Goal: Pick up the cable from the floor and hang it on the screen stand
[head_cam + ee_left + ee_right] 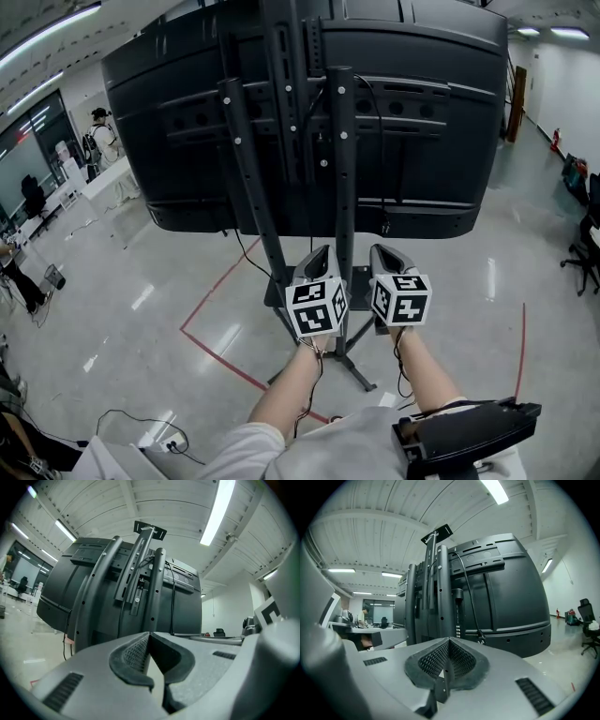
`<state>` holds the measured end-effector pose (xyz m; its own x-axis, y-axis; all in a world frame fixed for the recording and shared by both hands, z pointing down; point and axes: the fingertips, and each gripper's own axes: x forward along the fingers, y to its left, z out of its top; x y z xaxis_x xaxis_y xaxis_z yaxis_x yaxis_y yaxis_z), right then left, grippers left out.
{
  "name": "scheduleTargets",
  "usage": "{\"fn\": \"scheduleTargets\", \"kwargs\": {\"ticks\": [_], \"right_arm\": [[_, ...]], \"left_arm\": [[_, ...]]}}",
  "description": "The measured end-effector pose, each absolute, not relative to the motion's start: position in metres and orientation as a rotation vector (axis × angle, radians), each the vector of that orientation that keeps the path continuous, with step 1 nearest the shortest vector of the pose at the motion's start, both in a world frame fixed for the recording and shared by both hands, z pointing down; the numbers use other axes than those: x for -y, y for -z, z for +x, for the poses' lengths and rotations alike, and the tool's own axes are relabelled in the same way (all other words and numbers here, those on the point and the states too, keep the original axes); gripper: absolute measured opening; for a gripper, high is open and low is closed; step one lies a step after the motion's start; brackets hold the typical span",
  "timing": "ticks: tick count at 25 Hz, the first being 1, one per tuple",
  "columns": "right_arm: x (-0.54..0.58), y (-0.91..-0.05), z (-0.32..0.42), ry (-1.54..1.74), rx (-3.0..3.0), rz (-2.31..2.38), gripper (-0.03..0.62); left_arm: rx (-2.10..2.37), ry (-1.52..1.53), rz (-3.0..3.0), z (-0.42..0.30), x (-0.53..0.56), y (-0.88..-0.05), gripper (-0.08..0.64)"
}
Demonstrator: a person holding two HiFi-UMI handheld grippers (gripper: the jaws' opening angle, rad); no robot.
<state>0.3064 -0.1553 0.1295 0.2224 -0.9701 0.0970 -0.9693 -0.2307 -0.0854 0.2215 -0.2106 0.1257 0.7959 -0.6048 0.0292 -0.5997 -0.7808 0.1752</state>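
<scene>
Grippers hover before screen stand (343, 187)
Left gripper (319, 253), right gripper (385, 251): jaws closed, empty; cable (383, 223) looks already hung, so just withdraw

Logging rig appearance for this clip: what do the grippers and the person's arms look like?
The left gripper and right gripper are grey shells with black textured pads. Each carries a white cube bearing black square markers. A thin dark wire runs along each bare forearm; the sleeves are pale and short.
</scene>
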Motion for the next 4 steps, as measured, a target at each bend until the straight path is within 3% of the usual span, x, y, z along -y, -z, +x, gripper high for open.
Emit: {"fn": "scheduleTargets", "kwargs": {"ticks": [4], "right_arm": [[0.1618, -0.131, 0.3026, 0.209, -1.956, -2.431, 0.017]], "left_arm": [[0.96, 0.021, 2.815, 0.2195, 0.214, -0.1295, 0.003]]}}
